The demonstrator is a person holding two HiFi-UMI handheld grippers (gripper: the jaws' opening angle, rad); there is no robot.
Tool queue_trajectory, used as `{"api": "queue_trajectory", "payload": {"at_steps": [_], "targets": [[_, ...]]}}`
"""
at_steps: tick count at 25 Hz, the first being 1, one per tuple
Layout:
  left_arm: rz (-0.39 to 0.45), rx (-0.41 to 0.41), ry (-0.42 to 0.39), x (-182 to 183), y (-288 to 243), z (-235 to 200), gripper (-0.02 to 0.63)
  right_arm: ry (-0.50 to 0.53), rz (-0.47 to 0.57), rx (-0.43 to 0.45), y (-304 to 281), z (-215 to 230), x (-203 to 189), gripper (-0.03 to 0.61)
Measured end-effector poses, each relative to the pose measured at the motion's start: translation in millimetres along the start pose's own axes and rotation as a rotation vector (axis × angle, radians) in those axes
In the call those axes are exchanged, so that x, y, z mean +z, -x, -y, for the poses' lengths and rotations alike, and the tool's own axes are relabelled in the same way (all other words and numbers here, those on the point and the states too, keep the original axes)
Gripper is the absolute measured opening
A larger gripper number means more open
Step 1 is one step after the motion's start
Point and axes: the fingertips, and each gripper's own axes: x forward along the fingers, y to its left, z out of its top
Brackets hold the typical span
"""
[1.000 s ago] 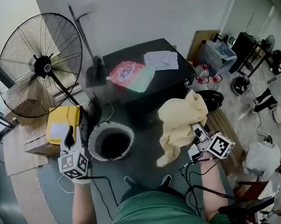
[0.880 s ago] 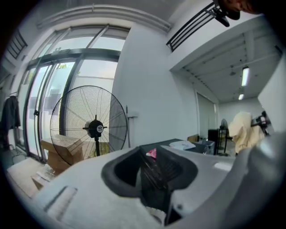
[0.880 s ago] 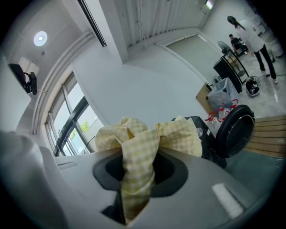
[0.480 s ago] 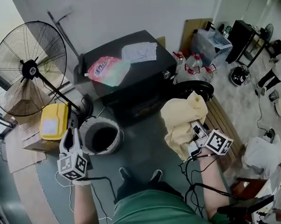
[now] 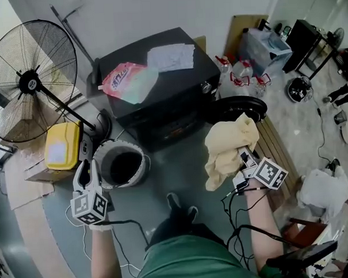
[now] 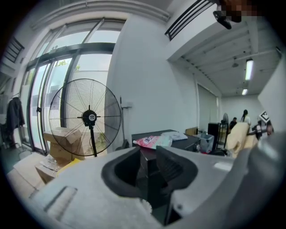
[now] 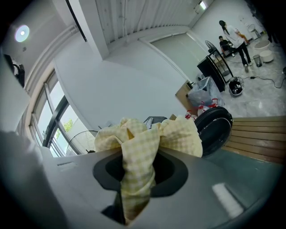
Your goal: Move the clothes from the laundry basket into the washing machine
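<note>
Changes against a second ago: cloth (image 5: 226, 147) is bunched closer to the right gripper (image 5: 245, 159), its trailing end shorter; cloth is now seen just below the round door (image 5: 233, 109) rather than across the washer (image 5: 167, 104) corner; left gripper (image 5: 86, 168) is found nearer the basket (image 5: 142, 166) rim; the shoes (image 5: 181, 203) are placed further forward, towards the washer.

Grippers, two; the right is clamped on the cloth, a fold being pinched between its jaws and the rest heaped over the front; the left is held with jaws apart, nothing between them, pointed roughly level past the basket's left side.

Cloth, one; pale yellow, checked; carried in the air in front of the washer, right of the basket, clear of both.

Basket, one; round, pale-walled, interior dark; set on the floor at the washer's front left corner.

Washer, one; black, box-shaped; one round black door is seen open at its right.

Items on the washer top, two: one pink pouch (image 5: 128, 81); one white sheet (image 5: 170, 56).

Fan (image 5: 30, 84), one; on a stand, at far left.

Yellow box (image 5: 62, 149), one; between fan and basket, on cardboard.

Slatted board (image 5: 272, 143), one; on the floor beneath the right gripper.
</note>
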Motion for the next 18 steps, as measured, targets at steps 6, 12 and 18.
{"api": "queue_trajectory", "payload": {"at_steps": [6,12,18], "targets": [[-0.014,0.012,0.045,-16.0,-37.6,-24.2,0.109,-0.024,-0.025,-0.05,-44.0,7.6,-4.3,0.098],[-0.048,0.016,0.074,-39.6,-65.5,-45.9,0.109,-0.052,-0.053,-0.107,-94.7,23.4,-21.8,0.1],[-0.085,0.033,0.062,-53.7,-76.6,-48.7,0.109,-0.071,-0.12,-0.11,-141.2,42.9,-49.6,0.1]]}}
